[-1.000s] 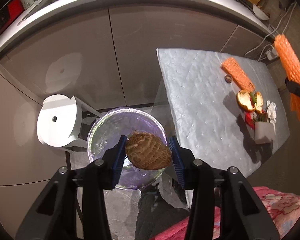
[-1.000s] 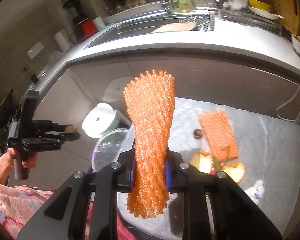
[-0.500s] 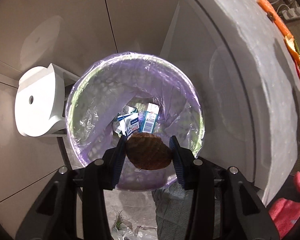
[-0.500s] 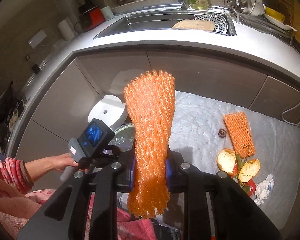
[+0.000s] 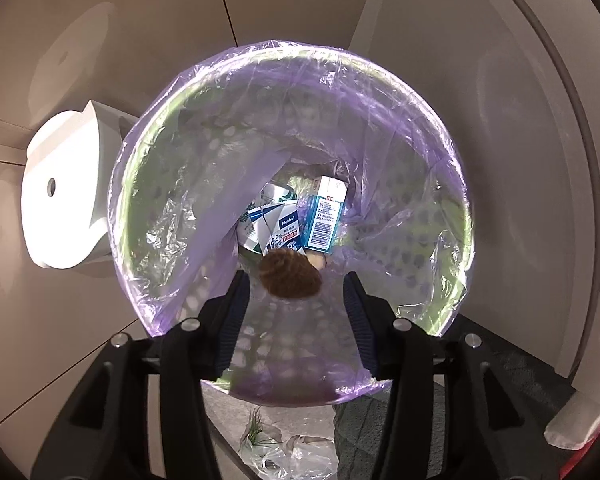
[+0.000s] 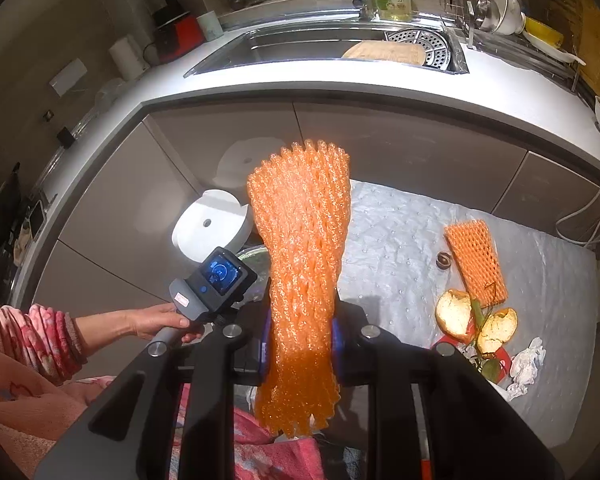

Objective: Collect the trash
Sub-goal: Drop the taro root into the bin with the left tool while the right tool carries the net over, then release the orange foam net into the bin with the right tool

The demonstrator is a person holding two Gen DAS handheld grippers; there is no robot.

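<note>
The brown shell [image 5: 290, 274] lies loose at frame centre inside the purple-lined bin [image 5: 452, 168], between the left gripper [image 5: 296, 296]'s just-opened, untouching jaws, while the right gripper [image 6: 300, 340] clamps an orange foam net [image 6: 302, 264] at centre.

- Black angular arms of the left gripper [image 5: 296, 292] are showing silver screws and ribbed blue pads.
- Lower left, a pink floral sleeve [image 6: 40, 336] is bunching in folds.
</note>
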